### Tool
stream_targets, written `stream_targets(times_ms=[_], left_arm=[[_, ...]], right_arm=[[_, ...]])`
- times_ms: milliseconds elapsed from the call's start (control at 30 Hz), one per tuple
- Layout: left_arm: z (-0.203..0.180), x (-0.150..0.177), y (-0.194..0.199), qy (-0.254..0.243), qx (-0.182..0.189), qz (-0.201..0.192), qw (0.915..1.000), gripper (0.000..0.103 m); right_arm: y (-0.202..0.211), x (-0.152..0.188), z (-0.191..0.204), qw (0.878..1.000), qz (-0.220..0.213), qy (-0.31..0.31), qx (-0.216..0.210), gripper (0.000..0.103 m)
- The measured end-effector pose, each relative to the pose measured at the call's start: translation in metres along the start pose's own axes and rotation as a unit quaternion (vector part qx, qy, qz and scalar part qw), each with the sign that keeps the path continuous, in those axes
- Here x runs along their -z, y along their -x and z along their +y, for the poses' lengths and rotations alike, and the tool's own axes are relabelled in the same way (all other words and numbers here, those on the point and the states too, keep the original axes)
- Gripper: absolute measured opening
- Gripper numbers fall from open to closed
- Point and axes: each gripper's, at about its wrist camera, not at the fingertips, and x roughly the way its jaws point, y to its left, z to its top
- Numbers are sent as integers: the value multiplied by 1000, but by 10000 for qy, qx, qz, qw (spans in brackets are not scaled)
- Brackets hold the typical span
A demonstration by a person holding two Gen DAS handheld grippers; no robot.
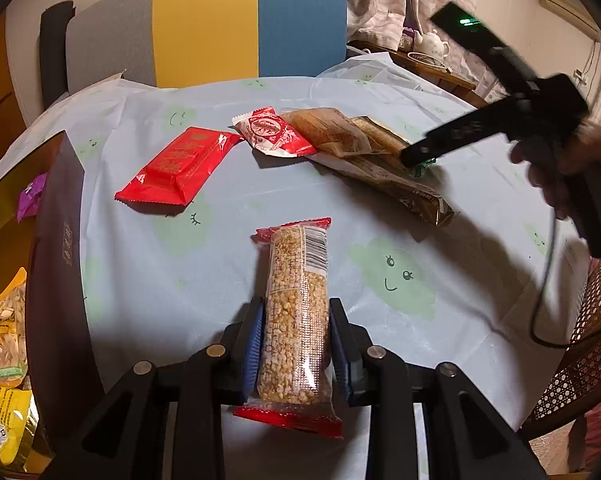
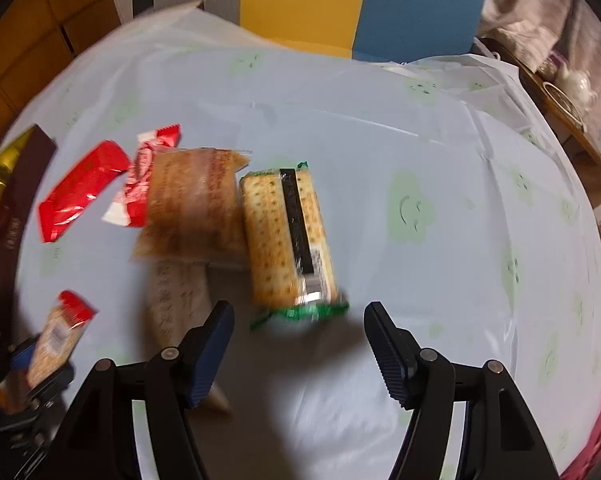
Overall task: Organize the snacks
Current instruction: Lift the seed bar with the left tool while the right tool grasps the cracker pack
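Note:
My left gripper (image 1: 296,304) is shut on a puffed-grain bar (image 1: 296,320) in a clear wrapper with red ends, held just above the light blue tablecloth (image 1: 380,240). The same bar (image 2: 56,336) shows blurred at the lower left of the right wrist view. My right gripper (image 2: 299,312) is open and points steeply down. The green end of a cracker pack (image 2: 284,236) lies between its fingertips, and the pads are clear of it. In the left wrist view the right gripper (image 1: 414,160) hovers over that cracker pack (image 1: 380,140).
A red packet (image 1: 180,168), a red-and-white packet (image 1: 272,132) and brown translucent packets (image 1: 324,128) lie mid-table. A dark box (image 1: 56,240) with a gold inside stands at the left and holds several snack bags. A grey, yellow and blue chair back (image 1: 204,24) is behind the table.

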Motion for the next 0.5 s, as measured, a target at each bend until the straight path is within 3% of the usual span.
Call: stream_targets(times_ms=[167,200,233,367,500], left_arm=[[0,1,0,-41,-38,-21,10000,31],[0,1,1,-36,-35,-23,10000,31],[0,1,1,-27,-29,-28,10000,31],[-2,4,1,-46,-67,-77,9999,31],[-9,7,3,-139,-219,-137,9996,31]], right_arm=[[-18,-11,-1,9998,82,-13,-177,68],[-21,-9,-1,9998,121,-12,-179,52],[-18,-7,-2,9997,67,-25,-227,49],[-10,16,-4,9995,250,165,-74,49],[-2,46,-17,9994,213,-123,-231,49]])
